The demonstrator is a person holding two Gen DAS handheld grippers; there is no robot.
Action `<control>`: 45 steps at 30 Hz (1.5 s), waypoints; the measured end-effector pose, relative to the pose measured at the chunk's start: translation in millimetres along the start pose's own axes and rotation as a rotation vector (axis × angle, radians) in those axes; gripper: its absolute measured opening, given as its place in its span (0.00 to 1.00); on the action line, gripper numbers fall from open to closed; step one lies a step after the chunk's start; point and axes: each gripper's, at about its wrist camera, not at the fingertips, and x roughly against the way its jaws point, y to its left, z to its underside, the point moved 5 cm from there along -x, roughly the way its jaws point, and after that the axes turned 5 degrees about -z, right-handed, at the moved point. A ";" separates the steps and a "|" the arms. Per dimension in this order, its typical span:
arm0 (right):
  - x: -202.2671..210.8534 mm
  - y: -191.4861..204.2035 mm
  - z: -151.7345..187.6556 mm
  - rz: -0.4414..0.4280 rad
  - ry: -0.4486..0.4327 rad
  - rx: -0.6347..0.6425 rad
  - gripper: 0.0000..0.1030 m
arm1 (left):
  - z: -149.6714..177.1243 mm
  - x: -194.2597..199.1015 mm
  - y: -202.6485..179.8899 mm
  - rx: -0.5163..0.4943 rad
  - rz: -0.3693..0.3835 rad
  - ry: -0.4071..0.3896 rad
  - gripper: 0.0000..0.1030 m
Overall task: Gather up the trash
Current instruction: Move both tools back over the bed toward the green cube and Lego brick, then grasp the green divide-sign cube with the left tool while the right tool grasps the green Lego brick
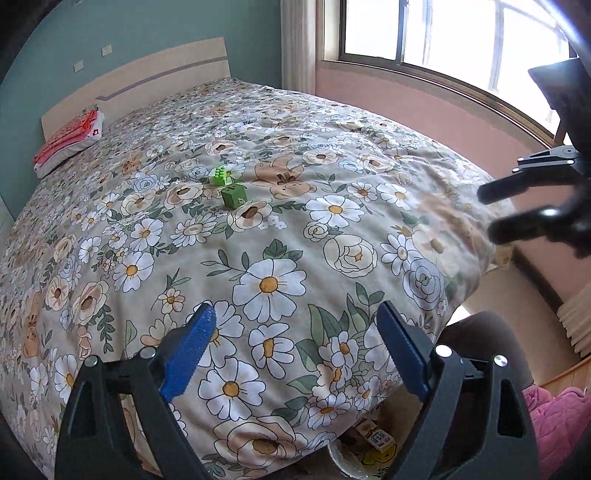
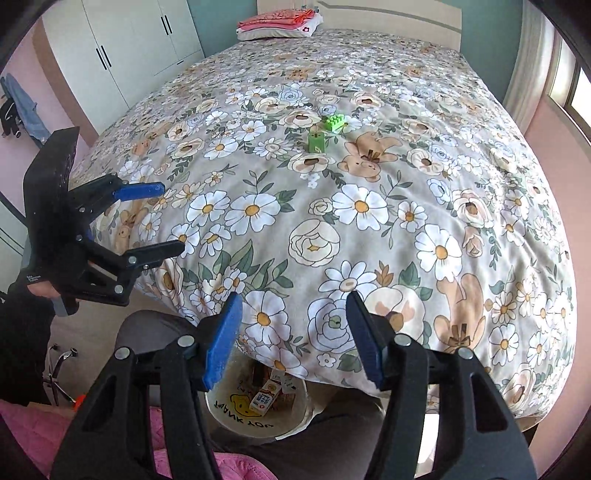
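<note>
While wardrobe (image 2: pixel 122 40) shows right-cam only, window (image 1: pixel 443 33) left-cam.

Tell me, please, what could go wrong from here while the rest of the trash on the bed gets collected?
The green carton stands upright on soft bedding, so a claw's nudge could tip it. The green toy block right beside it might get taken as trash. The bin sits partly under the quilt's overhang, so a drop could miss it.

trash bin (image 2: pixel 236 417) at lower centre: rim partly hidden by the bedspread (image 2: pixel 332 229) and the fingers; carton (image 2: pixel 263 402) print too small to read; right gripper (image 1: pixel 491 212) blurred at right edge.
</note>
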 end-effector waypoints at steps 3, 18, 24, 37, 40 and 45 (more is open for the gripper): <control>-0.8 -6.9 -33.9 -0.017 -0.027 -0.015 0.63 | -15.0 -11.9 8.2 -0.042 0.032 -0.022 0.88; -77.8 -36.9 -189.5 -0.057 0.037 -0.110 0.63 | -80.8 -99.9 62.6 -0.084 0.194 -0.040 0.88; -130.0 -63.3 -227.8 -0.068 0.075 -0.196 0.63 | -95.0 -145.0 78.5 -0.102 0.235 -0.022 0.88; -264.0 -124.3 -290.8 -0.090 0.204 -0.478 0.63 | -120.2 -215.8 102.6 -0.072 0.354 -0.066 0.88; -289.2 -135.7 -295.7 -0.088 0.240 -0.530 0.63 | -121.5 -223.8 104.1 -0.080 0.369 -0.072 0.88; -319.1 -139.3 -300.7 -0.048 0.295 -0.493 0.63 | -118.5 -239.4 105.8 -0.089 0.391 -0.052 0.87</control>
